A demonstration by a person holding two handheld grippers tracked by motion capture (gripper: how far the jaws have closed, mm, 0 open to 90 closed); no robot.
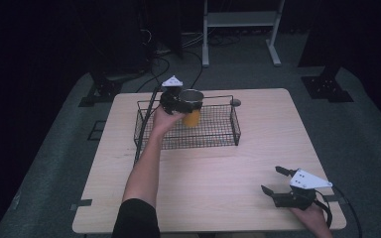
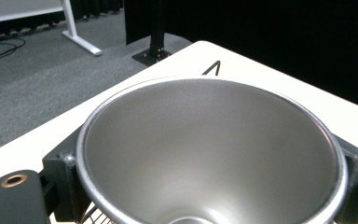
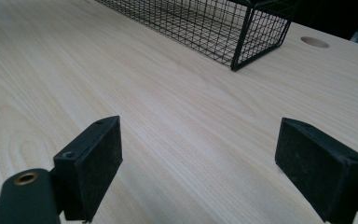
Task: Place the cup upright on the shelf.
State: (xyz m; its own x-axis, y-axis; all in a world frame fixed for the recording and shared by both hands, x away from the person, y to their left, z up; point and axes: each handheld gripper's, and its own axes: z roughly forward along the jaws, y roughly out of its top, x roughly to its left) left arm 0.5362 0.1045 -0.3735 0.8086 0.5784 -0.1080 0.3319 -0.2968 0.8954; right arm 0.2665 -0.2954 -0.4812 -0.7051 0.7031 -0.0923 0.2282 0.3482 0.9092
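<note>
An orange cup with a steel rim and inside (image 1: pixel 192 109) is held over the black wire basket (image 1: pixel 218 135) at the back of the table. My left gripper (image 1: pixel 182 105) is shut on the cup, upright, its jaws pressing both sides. In the left gripper view the cup's shiny steel mouth (image 2: pixel 209 149) sits between the two black jaws, with the basket's wire just below. My right gripper (image 1: pixel 273 181) rests low at the table's front right corner, open with nothing between its pads (image 3: pixel 93 163), and the basket's corner (image 3: pixel 242 42) lies ahead of it.
The light wooden table (image 1: pixel 203 183) has a round cable hole (image 1: pixel 235 102) behind the basket. Around it lie grey carpet, black stand bases (image 1: pixel 326 87) and a white frame (image 1: pixel 240 29) with cables at the back.
</note>
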